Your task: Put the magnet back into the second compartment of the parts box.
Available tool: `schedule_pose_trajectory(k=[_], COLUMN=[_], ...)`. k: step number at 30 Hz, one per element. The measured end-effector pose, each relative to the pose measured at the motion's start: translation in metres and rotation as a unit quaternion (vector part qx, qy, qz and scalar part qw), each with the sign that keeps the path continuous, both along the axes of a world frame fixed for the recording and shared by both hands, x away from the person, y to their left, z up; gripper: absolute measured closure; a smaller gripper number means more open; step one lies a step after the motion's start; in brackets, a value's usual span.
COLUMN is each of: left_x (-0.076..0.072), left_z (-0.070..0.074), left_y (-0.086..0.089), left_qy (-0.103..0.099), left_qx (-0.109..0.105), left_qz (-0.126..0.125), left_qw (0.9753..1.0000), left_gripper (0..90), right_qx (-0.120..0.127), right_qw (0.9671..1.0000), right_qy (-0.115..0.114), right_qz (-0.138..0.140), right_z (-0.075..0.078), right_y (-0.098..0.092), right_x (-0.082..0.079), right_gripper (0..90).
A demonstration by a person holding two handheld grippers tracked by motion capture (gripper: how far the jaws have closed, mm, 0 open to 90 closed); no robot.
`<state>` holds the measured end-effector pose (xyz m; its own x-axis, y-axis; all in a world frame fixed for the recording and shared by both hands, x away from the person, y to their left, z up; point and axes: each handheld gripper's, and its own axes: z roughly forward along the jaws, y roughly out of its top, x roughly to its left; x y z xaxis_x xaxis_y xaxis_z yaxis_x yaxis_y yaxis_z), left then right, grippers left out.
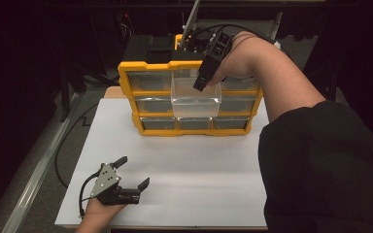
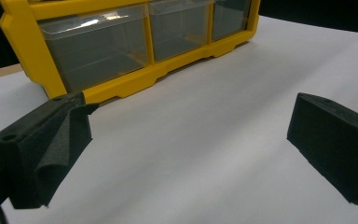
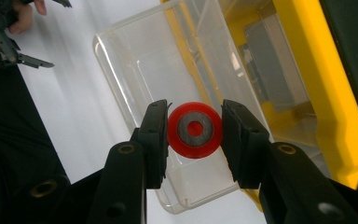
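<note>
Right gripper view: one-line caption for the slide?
Right gripper holds a red ring magnet between its jaws above the pulled-out clear drawer of a yellow organizer.

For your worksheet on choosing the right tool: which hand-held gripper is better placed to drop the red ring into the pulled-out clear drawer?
The right hand-held gripper: it grips the red ring directly above the open clear drawer. The left hand-held gripper rests open on the white sheet, far from the yellow organiser.

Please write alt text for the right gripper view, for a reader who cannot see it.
The right gripper holds a red ring with a grey middle between its two black jaws, above an open clear drawer. The drawer is pulled out of a yellow organizer standing on a white table.
</note>
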<state>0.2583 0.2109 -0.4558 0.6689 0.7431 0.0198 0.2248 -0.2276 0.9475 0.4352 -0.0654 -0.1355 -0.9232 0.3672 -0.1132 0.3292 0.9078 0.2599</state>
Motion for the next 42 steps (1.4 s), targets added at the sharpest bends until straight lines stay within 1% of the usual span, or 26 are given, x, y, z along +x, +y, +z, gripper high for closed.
schedule_pose_trajectory(k=[5,6,9,10,11,15,18,19,27,31,32,35,36,37,38,39,40,41,42], left_x=[0.0,0.001,0.0,0.0,0.0,0.0,0.0,0.0,0.0,0.0,0.0,0.0,0.001,0.001,0.001,0.001,0.001,0.001,0.001], left_z=[0.0,0.0,0.0,0.0,0.0,0.0,0.0,0.0,0.0,0.0,0.0,0.0,0.0,0.0,-0.001,-0.001,-0.001,-0.001,-0.001], left_y=[0.0,0.0,0.0,0.0,0.0,0.0,0.0,0.0,0.0,0.0,0.0,0.0,0.0,0.0,0.0,0.0,0.0,0.0,0.0], left_qy=[0.001,0.002,0.001,0.001,0.001,0.0,0.0,0.0,0.0,0.002,0.002,0.002,0.003,0.003,0.003,0.003,0.004,0.004,0.004], left_qx=[0.001,0.002,0.005,0.004,0.002,0.0,0.0,0.0,0.0,0.001,0.004,0.005,0.002,0.002,0.001,0.001,0.003,0.003,0.005], left_qz=[0.0,-0.001,-0.002,-0.002,-0.001,0.0,0.0,0.0,-0.001,-0.003,-0.004,-0.005,-0.004,-0.004,-0.004,-0.004,-0.007,-0.007,-0.008], left_qw=[1.0,1.0,1.0,1.0,1.0,1.0,1.0,1.0,1.0,1.0,1.0,1.0,1.0,1.0,1.0,1.0,1.0,1.0,0.9999], left_gripper=[0.9,0.9,1.0,0.9,0.9,0.9,0.9,0.9,0.9,0.9,0.9,0.9,0.9,0.9,0.9,0.9,0.9,0.9,0.9], right_qx=[-0.002,-0.006,-0.011,-0.015,-0.014,-0.022,-0.024,-0.022,-0.026,-0.023,-0.021,-0.021,-0.018,-0.016,-0.013,-0.013,-0.006,-0.006,-0.007], right_qw=[1.0,1.0,0.9999,0.9999,0.9999,0.9998,0.9997,0.9997,0.9996,0.9997,0.9998,0.9997,0.9998,0.9999,0.9999,0.9999,0.9999,0.9999,0.9999], right_qy=[-0.001,-0.001,-0.001,-0.003,-0.003,0.003,0.009,0.008,0.008,0.006,0.005,0.009,0.006,0.004,-0.003,-0.003,0.005,0.005,0.0], right_qz=[-0.004,-0.002,-0.003,-0.005,-0.003,0.001,0.002,0.002,0.003,0.0,-0.001,-0.001,0.0,0.002,0.0,0.0,-0.008,-0.008,-0.012], right_z=[-0.001,-0.004,-0.006,-0.01,-0.012,-0.021,-0.024,-0.025,-0.025,-0.023,-0.023,-0.022,-0.021,-0.021,-0.019,-0.019,-0.016,-0.016,-0.014], right_y=[0.002,0.004,0.006,0.008,0.009,0.013,0.015,0.015,0.016,0.015,0.014,0.014,0.014,0.013,0.013,0.013,0.013,0.013,0.012], right_x=[0.003,0.006,0.007,0.01,0.01,0.012,0.013,0.013,0.014,0.014,0.014,0.015,0.014,0.014,0.015,0.015,0.015,0.015,0.013], right_gripper=[64.3,64.3,64.2,64.3,64.3,64.2,64.1,64.0,64.0,64.0,63.9,63.9,62.3,57.5,46.2,46.2,32.0,32.0,26.6])
